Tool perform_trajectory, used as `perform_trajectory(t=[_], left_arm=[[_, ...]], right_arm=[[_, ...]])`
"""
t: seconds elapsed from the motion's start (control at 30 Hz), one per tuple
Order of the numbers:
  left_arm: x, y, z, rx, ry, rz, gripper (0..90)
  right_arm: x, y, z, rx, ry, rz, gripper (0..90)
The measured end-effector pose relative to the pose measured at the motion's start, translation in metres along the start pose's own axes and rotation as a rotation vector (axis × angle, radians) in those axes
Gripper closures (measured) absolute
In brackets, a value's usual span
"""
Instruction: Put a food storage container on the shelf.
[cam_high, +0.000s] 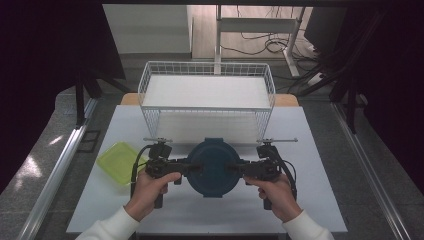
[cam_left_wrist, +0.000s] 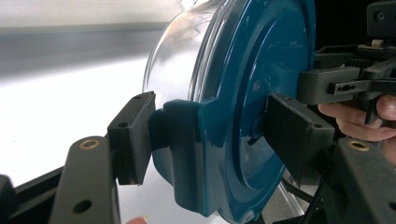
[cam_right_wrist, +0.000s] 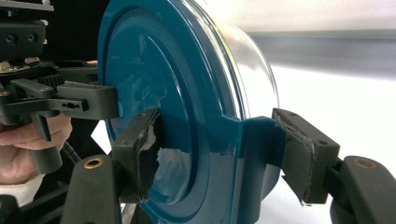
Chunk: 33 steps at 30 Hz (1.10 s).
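Gripping this one from both sides looks like the right call. The round clear container with the dark teal snap-on plastic lid (cam_high: 214, 167) sits near the front edge of the white table (cam_high: 310, 200), about midway between its left and right edges, just ahead of the white wire basket (cam_high: 206, 95).

The left gripper (cam_high: 192, 167) has its jaws closed most of the way onto the lid's left locking tab, one pad on the tab's outer face and the other on the lid top. The right gripper (cam_high: 236, 168) does the same on the opposite tab.

Handling guess: the clear bowl part looks like glass, so stiff, fairly heavy and breakable if it drops. The lid is glossy, probably slick under the pads. Those tabs are hinged flaps, so I'd worry they flex or pop open if you lift by them alone; clamping rim and tab together feels safer.

Looks-wise: the lid has concentric raised rings and the clear wall curves smoothly. I can't tell if anything's inside.

A yellow-green rectangular plastic lid (cam_high: 119, 161) lies near the left edge.
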<state>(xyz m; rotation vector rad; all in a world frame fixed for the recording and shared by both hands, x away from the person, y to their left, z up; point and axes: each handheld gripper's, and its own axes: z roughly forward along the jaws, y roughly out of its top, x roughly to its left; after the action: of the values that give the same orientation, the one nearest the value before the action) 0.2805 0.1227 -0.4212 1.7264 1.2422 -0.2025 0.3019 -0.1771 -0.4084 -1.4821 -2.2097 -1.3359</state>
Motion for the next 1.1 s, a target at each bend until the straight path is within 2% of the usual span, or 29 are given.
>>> perform_trajectory(t=[1.1], left_arm=[[-0.015, 0.04, -0.018, -0.044, 0.006, 0.039, 35.5]], right_arm=[[0.016, 0.039, -0.016, -0.04, 0.0, -0.041, 34.4]])
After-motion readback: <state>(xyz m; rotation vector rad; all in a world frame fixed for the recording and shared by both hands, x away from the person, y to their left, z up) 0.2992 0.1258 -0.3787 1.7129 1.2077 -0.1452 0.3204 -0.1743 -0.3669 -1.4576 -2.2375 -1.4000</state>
